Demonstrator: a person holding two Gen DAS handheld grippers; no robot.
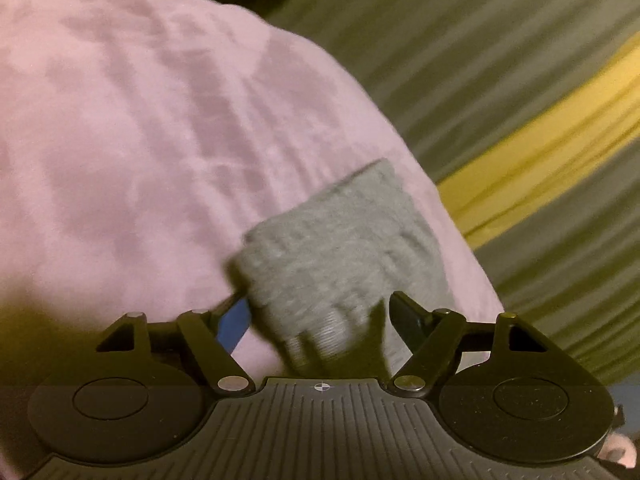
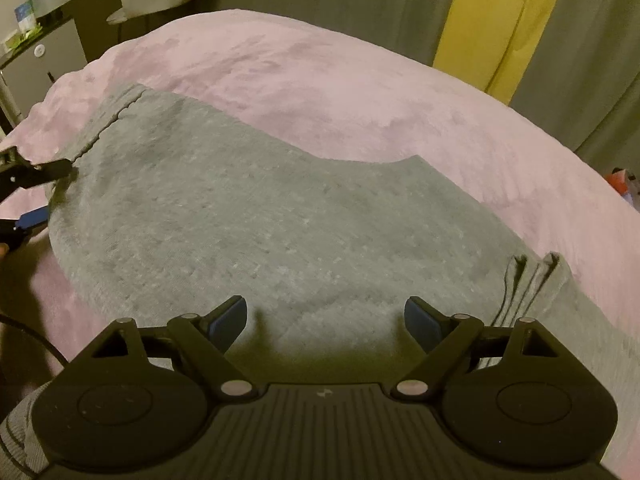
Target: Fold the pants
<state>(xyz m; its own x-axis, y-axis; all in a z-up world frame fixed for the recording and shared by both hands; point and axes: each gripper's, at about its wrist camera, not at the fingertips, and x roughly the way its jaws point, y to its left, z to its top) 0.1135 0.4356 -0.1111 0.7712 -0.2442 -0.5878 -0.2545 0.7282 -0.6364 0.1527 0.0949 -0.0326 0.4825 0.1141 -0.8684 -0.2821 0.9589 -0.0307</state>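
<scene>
The right gripper [image 2: 325,322] gapes wide over the gray pants [image 2: 260,216], holding nothing. The left gripper [image 1: 318,312] is wide too, with a pants corner loose between its jaws. The pants look partly folded on the pink blanket [image 2: 320,68]; more folds remain.

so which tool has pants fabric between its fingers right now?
The left tool: a bunched end of the grey pants sits between its open fingers. The right tool just hovers open over flat fabric.

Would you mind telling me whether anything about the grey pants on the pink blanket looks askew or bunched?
Mostly flat, but the grey pants bunch into upright ridges at their right edge, beside the right gripper, on the pink blanket.
</scene>
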